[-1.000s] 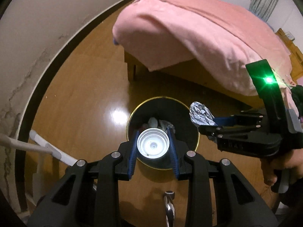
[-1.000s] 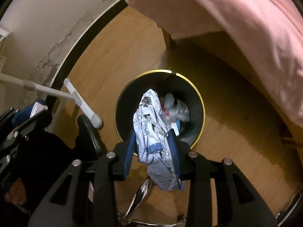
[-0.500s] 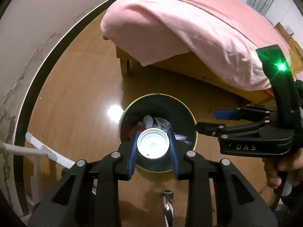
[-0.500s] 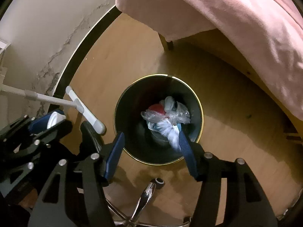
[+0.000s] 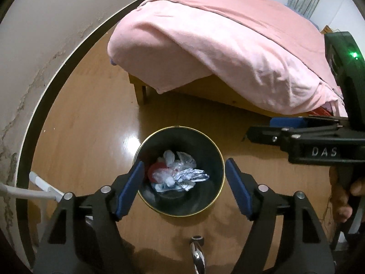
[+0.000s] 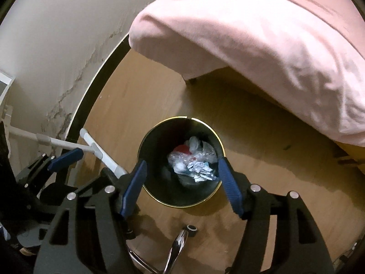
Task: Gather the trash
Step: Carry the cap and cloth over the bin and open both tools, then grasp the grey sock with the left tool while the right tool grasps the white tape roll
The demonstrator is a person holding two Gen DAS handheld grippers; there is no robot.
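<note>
Blue fingers (image 5: 130, 190) of the left gripper (image 5: 184, 189) spreading apart, nothing between them; it hangs above the black bin (image 5: 219, 159) with the gold rim. Right gripper (image 6: 182, 182) likewise widening, its pads (image 6: 134, 186) empty, also over the bin (seen side-on in the left view, off to the right).

Trash: crumpled foil wrapper (image 5: 192, 177), clear plastic (image 5: 180, 158) and something red (image 5: 156, 167) lie together at the bin's bottom. A small white round piece sits among them; too small to name.

Bin stands on the wooden floor (image 5: 91, 118), near the bed with its pink blanket (image 5: 216, 45). Chrome chair leg (image 5: 197, 254) just below the bin.

Risks, as judgement: two grippers crowd one opening, so either could clip the other when pulling away. A low swing could knock the rim and tip the light bin, spilling what's collected.
</note>
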